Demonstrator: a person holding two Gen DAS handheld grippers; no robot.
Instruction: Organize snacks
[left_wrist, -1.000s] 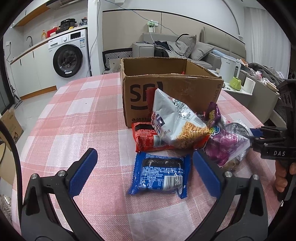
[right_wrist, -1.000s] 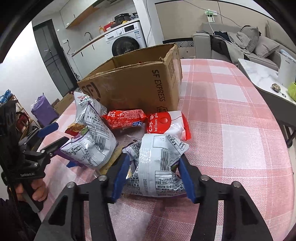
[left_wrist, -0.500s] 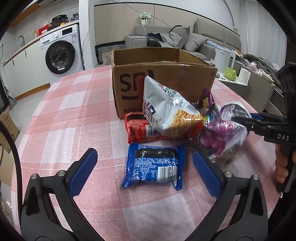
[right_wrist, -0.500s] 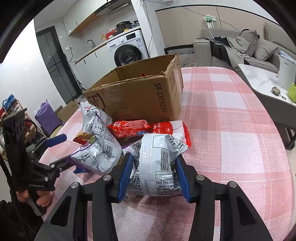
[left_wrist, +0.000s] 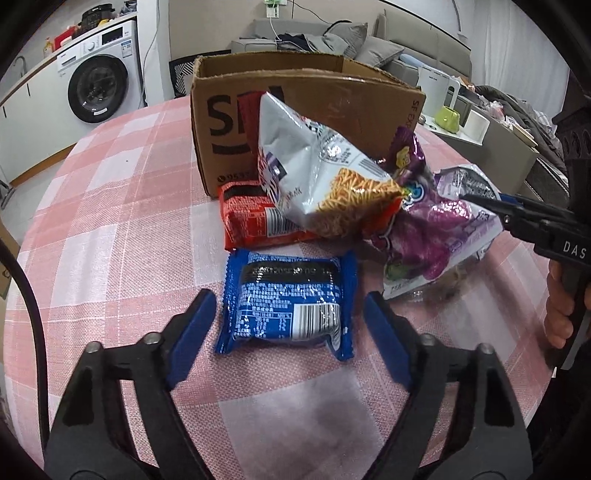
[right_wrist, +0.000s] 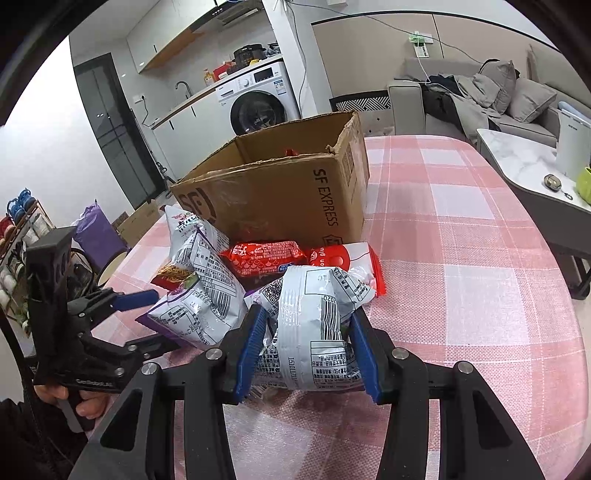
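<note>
A pile of snack packets lies in front of an open cardboard box (left_wrist: 306, 96) on the pink checked table. My left gripper (left_wrist: 286, 336) is open, its blue pads on either side of a blue packet (left_wrist: 288, 302), not touching it. Behind it lie a red packet (left_wrist: 251, 221), a silver noodle-snack bag (left_wrist: 317, 177) and a purple bag (left_wrist: 436, 229). My right gripper (right_wrist: 306, 350) is shut on that silver and purple bag (right_wrist: 314, 332), held at the table surface. The box (right_wrist: 288, 184) stands just behind, with something red inside.
A red packet (right_wrist: 266, 258) and a red-and-white packet (right_wrist: 347, 258) lie against the box. The silver noodle bag (right_wrist: 203, 280) leans to the left. A side table with a green cup (left_wrist: 448, 118) stands beyond the table's right edge. A washing machine (left_wrist: 99, 88) stands far left.
My left gripper has moved forward and narrowed around the blue packet. My right gripper has closed tighter on the silver and purple bag.
</note>
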